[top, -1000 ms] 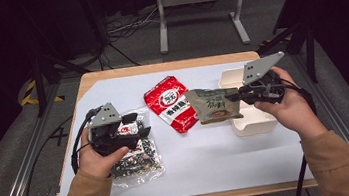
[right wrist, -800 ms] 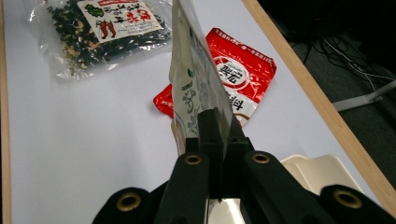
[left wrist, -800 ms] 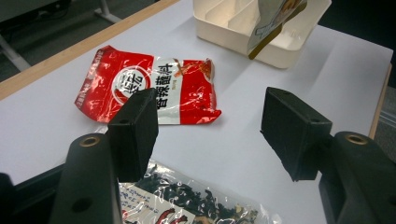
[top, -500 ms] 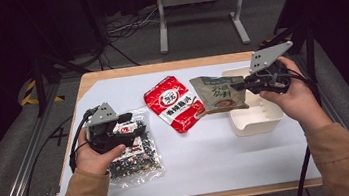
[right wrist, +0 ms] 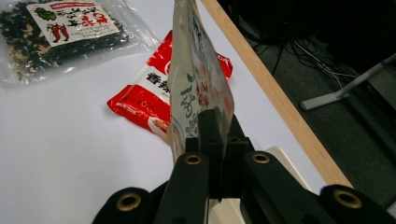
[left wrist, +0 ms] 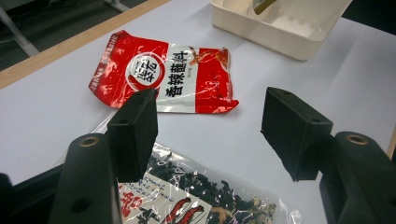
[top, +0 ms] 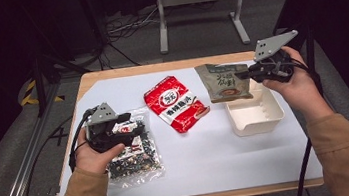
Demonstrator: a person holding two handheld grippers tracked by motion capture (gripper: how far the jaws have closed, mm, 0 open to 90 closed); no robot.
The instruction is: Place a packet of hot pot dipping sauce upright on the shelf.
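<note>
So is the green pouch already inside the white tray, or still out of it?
Out. The right gripper holds the green pouch in the air above the white tray, whose inside looks bare.

I see the right gripper [top: 249, 73] lifting the olive-green packet [top: 224, 82] higher and farther back, now hanging over the white tray's [top: 255, 116] far edge.

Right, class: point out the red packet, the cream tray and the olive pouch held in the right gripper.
red packet [top: 176, 103], high view, middle of its printed face
cream tray [top: 275, 109], high view, right rim
olive pouch [top: 223, 82], high view, centre of its front
right gripper [top: 247, 73], high view, jaws shut on the pouch's edge
</note>
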